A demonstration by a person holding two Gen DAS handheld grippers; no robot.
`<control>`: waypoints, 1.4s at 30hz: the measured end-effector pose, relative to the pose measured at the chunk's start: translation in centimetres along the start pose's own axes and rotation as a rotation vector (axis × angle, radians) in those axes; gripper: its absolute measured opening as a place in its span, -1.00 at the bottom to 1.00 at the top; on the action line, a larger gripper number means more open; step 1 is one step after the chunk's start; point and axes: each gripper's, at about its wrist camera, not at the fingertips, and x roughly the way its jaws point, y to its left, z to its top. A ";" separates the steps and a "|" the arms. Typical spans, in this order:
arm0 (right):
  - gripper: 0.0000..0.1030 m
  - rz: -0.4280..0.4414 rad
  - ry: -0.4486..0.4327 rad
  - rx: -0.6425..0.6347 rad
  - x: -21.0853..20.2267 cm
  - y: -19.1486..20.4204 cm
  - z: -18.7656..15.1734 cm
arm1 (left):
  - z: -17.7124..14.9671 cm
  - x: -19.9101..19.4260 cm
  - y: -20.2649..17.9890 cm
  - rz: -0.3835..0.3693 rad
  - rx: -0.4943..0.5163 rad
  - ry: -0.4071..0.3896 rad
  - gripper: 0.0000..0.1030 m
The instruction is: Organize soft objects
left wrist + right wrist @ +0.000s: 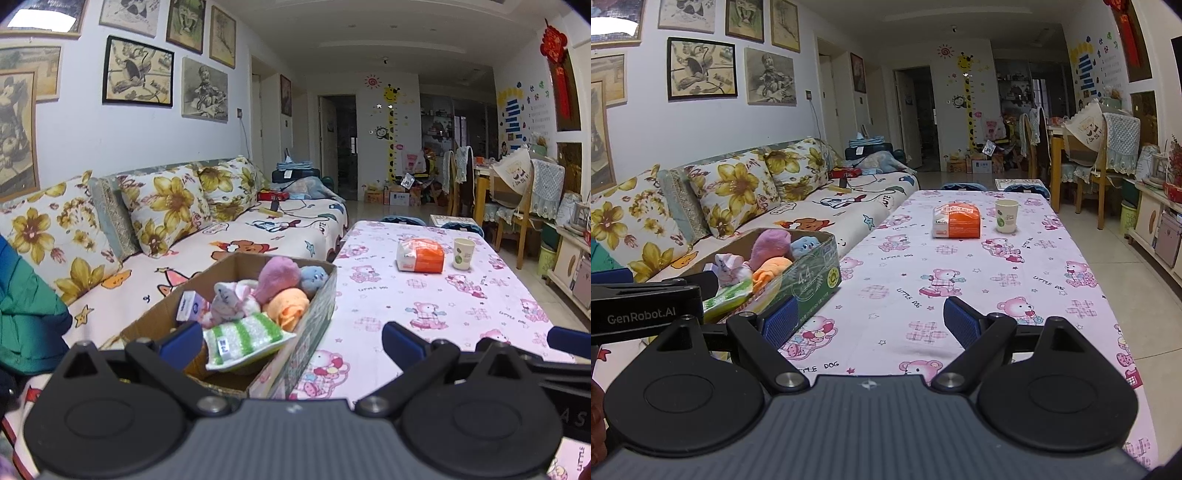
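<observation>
A long table runs down the middle of a living room, covered in a pink cloth printed with bears. Along its left side stands a sofa with flowered cushions and a cartoon-print throw. Framed drawings hang on the wall above it. A dining set with chairs fills the far right, and a giraffe height chart is stuck to the back wall.

On the far part of the table lie an orange-and-white pack and, just beside it to the right, a paper cup.

The box, open cardboard, sits at the table's near left edge against the sofa. It holds the soft things: a pink plush, a blue plush, an orange cloth, a pale grey-pink toy and a green-striped sponge pack at the near end, with a small white carton at the left wall.

The left gripper is spread wide and holds nothing; its left finger is over the box's near end just beside the sponge pack, its right finger over bare cloth.

The right gripper is also wide open and empty, low over the table, its left finger close against the box's green printed side; whether it touches I cannot tell
</observation>
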 end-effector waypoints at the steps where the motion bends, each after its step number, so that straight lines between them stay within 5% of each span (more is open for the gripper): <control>1: 1.00 -0.001 -0.001 -0.004 0.0 0.0 0.0 | -0.1 0.1 0.0 0.000 -0.005 0.001 0.99; 42: 1.00 0.009 0.036 -0.063 0.4 -1.2 -0.4 | -2.0 2.9 1.4 0.006 -0.070 0.064 0.98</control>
